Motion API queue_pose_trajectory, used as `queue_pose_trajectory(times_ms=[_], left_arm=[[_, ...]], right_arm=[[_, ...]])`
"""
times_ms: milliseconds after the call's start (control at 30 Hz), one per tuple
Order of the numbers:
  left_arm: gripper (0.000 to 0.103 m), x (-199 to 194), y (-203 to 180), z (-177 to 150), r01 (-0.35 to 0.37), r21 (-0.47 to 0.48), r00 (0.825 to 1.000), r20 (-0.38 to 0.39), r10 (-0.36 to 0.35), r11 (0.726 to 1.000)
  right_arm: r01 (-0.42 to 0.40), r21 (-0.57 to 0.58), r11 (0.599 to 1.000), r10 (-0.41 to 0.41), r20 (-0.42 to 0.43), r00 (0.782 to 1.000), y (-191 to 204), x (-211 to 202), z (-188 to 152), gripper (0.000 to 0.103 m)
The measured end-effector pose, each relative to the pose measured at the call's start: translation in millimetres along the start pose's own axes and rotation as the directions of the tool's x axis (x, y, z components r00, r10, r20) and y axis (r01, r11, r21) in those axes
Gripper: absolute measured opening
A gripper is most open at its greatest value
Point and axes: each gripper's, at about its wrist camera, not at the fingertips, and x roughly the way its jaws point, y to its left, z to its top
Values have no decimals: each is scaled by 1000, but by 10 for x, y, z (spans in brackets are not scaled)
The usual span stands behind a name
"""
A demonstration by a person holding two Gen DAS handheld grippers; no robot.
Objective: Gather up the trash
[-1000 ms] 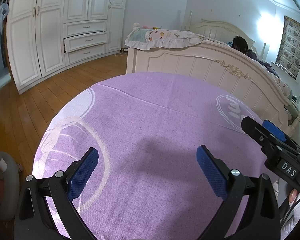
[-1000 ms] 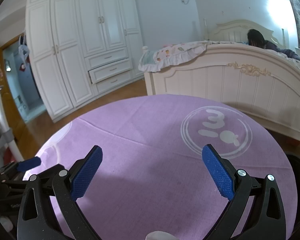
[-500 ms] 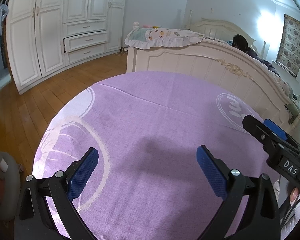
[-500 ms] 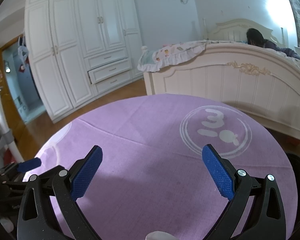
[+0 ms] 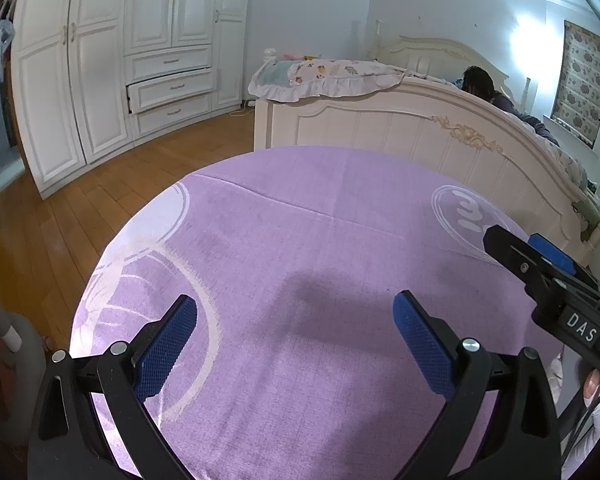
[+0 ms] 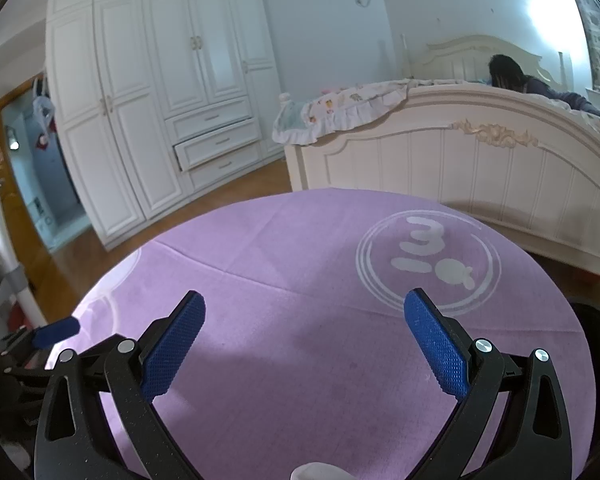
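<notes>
No trash shows in either view. My left gripper (image 5: 296,340) hangs open over a round table with a purple cloth (image 5: 320,248), nothing between its blue pads. My right gripper (image 6: 306,338) is open too, over the same purple cloth (image 6: 300,264), and holds nothing. The right gripper's black body with a "DAS" label (image 5: 556,292) reaches in at the right edge of the left wrist view. One blue fingertip (image 6: 58,330) of the left gripper pokes in at the left of the right wrist view. A small white object (image 6: 316,472) sits at the bottom edge, too cropped to identify.
A cream bed footboard (image 5: 420,136) stands just behind the table, with a person (image 5: 484,88) on the bed. White wardrobes (image 5: 100,80) with one drawer ajar line the far wall. Wooden floor (image 5: 80,208) lies to the left. A dark round container (image 6: 596,344) sits at the table's right.
Almost nothing has changed; both views shift only slightly, and both grippers stay open over the cloth.
</notes>
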Motion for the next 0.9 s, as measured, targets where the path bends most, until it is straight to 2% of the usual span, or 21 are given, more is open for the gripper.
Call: queue_pose_trajectory(times_ms=[900], left_arm=[[98,-5,14,12,0,-3,1000,2,0,1000]], right_arm=[[0,6,1000,0,8,1000,-50,-20,26,98]])
